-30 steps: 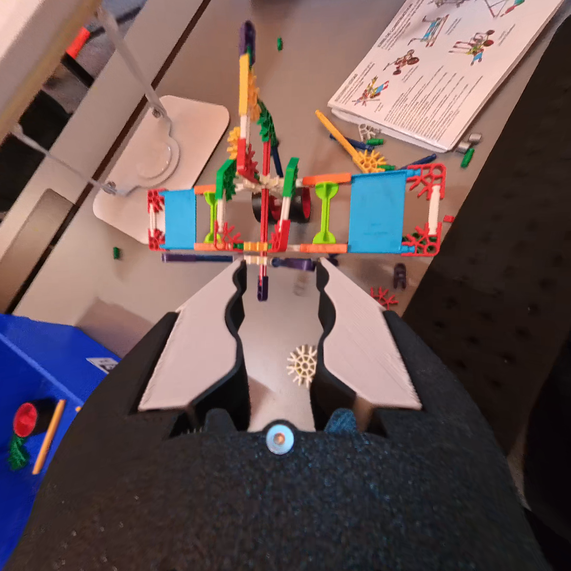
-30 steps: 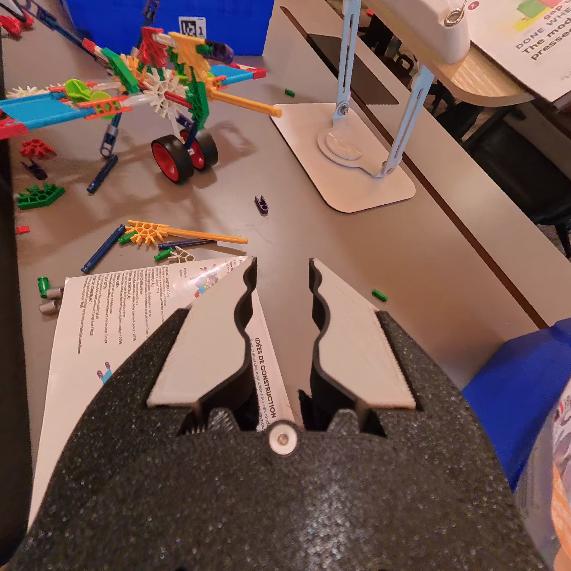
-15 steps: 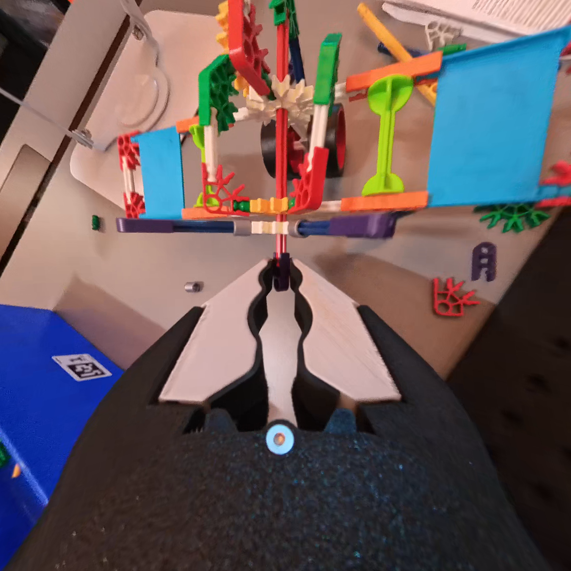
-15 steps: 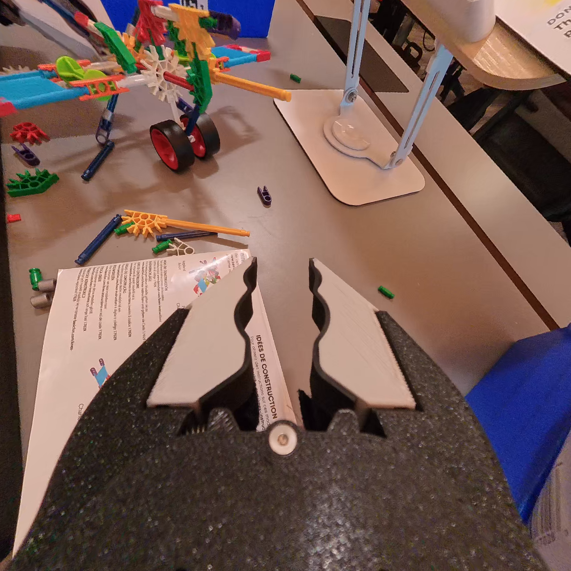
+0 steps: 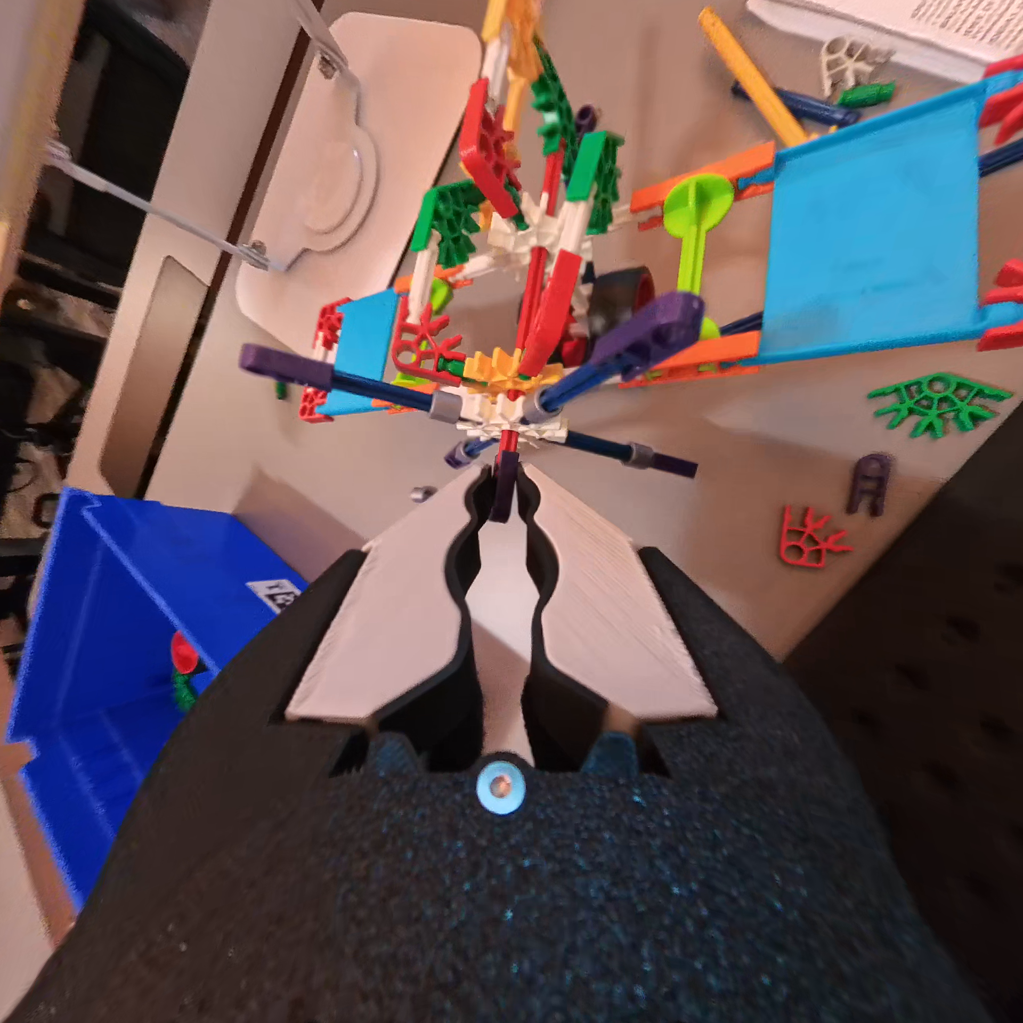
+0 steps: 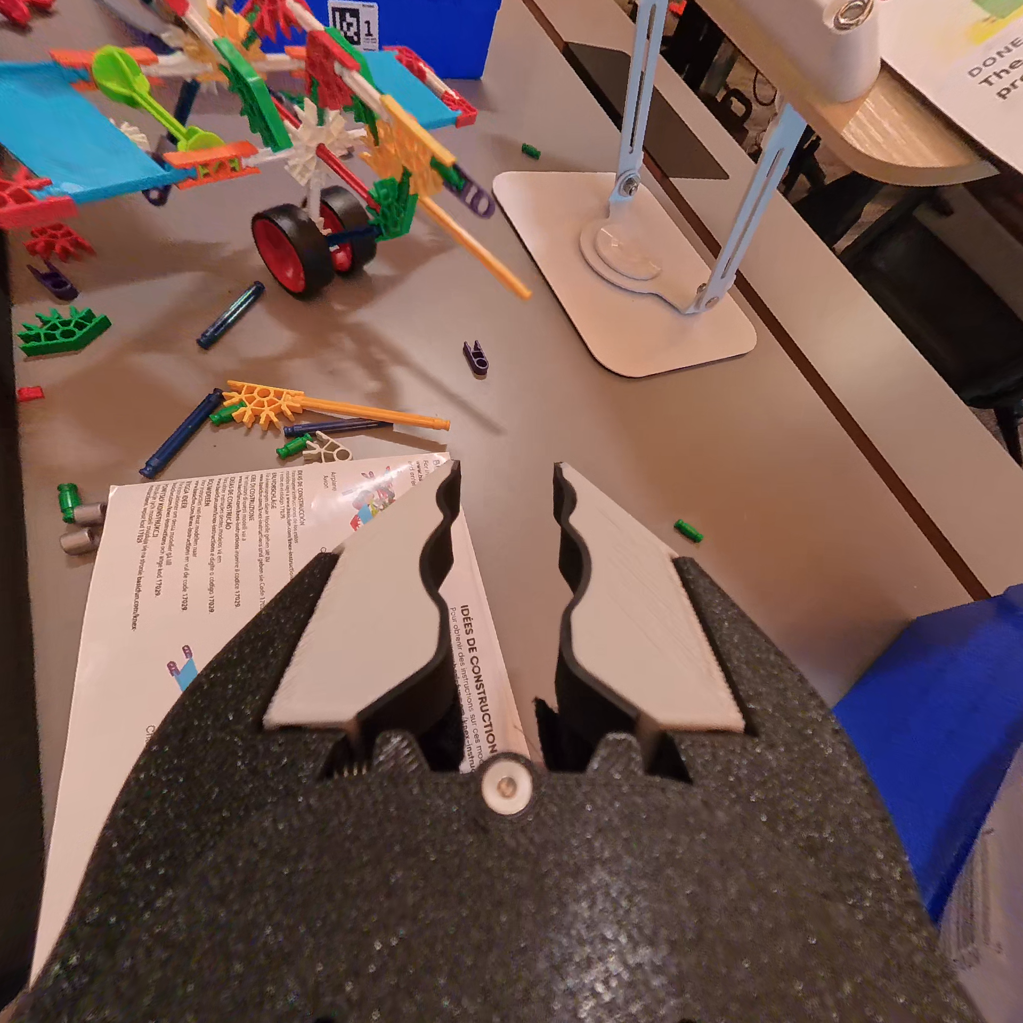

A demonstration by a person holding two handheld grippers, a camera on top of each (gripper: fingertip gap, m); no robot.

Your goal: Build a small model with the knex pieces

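While R tool (image 6: pixel 505 476) idles, model (image 5: pixel 531 277) tilted w/ L tool (image 5: pixel 502 479).

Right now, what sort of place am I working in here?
Probably a workbench set up for recording a toy build, in an office or lab. Signs: a part-built toy plane with loose pieces on a grey table, blue parts bins, and a white stand carrying a raised shelf.

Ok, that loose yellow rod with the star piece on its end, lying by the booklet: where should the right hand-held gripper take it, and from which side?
Grip the yellow rod mid-length, clear of the star piece. It lies flat on the table, bare there, so come from above with the right hand-held gripper, jaws open, across the rod.
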